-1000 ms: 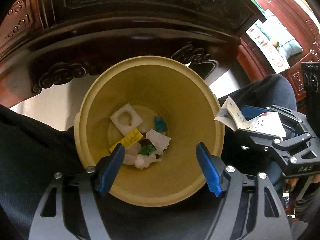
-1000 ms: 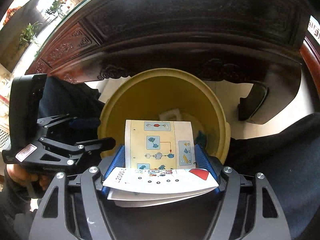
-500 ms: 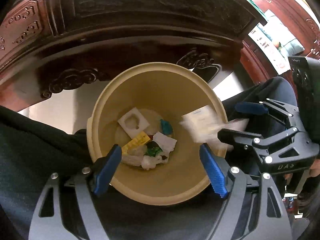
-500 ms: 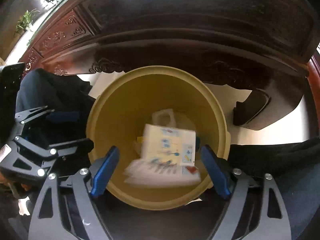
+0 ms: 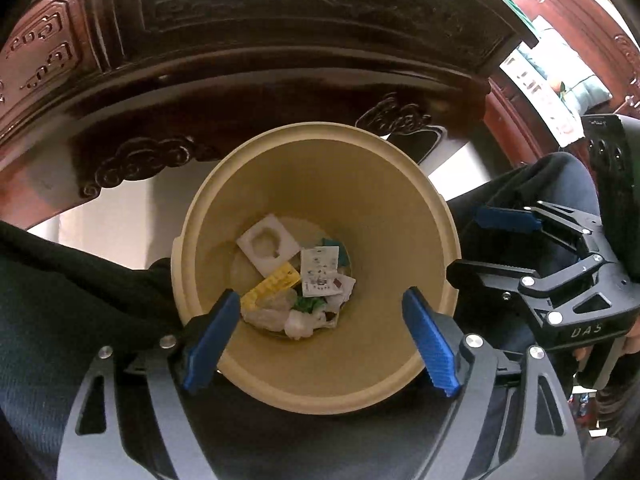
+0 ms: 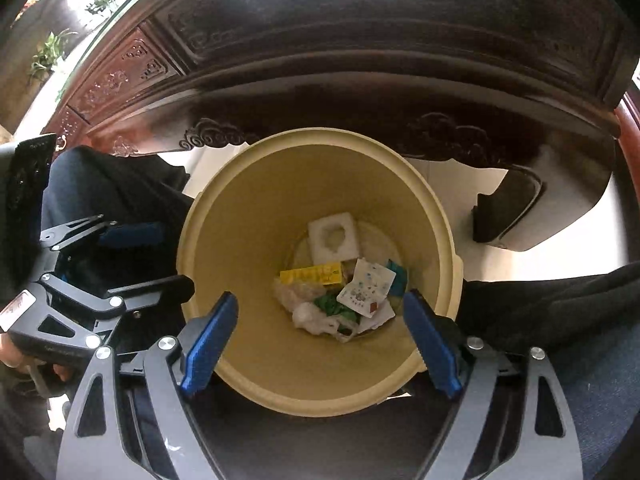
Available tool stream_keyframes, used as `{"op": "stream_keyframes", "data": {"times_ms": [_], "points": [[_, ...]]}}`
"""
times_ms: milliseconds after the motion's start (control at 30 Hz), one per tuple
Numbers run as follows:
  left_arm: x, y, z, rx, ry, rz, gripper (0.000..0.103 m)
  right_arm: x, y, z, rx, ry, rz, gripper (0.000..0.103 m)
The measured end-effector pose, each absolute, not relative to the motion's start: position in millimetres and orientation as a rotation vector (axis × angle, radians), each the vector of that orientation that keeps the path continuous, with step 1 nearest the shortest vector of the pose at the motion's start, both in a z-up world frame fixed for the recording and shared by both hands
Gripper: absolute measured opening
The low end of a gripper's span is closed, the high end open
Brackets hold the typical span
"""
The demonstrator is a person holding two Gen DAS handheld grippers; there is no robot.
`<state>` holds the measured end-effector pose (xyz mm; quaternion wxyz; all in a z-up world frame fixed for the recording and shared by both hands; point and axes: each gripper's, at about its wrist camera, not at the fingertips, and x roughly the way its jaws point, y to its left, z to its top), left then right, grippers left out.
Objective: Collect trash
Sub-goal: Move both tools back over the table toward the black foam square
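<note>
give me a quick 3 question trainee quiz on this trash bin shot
1. True or false: the right tongs are shut on the printed leaflet.
2. Which item lies at the far side of the pile inside the yellow bin?
A. white foam block
B. glass bottle
C. metal spoon
3. Fill in: the yellow packet lies ____ the foam block, on its near side.

Key
1. False: both the right and left tongs are open and empty above the bin; the leaflet lies on the pile.
2. A
3. beside
</note>
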<state>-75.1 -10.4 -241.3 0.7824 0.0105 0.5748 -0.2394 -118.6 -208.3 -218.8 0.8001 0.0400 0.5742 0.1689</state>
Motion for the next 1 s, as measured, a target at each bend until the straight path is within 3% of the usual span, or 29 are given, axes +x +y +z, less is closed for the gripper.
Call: {"op": "stream_keyframes", "data": {"times_ms": [267,600,767,1000], "points": [[-63.1,-6.8,-212.6,0.019,1.183,-0.510,0.083,-109.1,-207.0,-195.4,0.077,1.179,0.391,0.081],[-17.4,0.3,-91.1,0.034,0.907,-0.489,0.087,-73.0,-206.1,-106.0,0.092,0.973,0.452,0.081],[36.4,3.4,-36.7,0.047,0.786,-0.440,0.090,-28.7,-199.8,-57.8,0.064,0.869,0.449,0.085],[134.5,21.1,-9.9,-0.104,0.749,-0.346,0.099,57.6,-189.7,-23.0,0.054,0.772,0.414,0.088]]}}
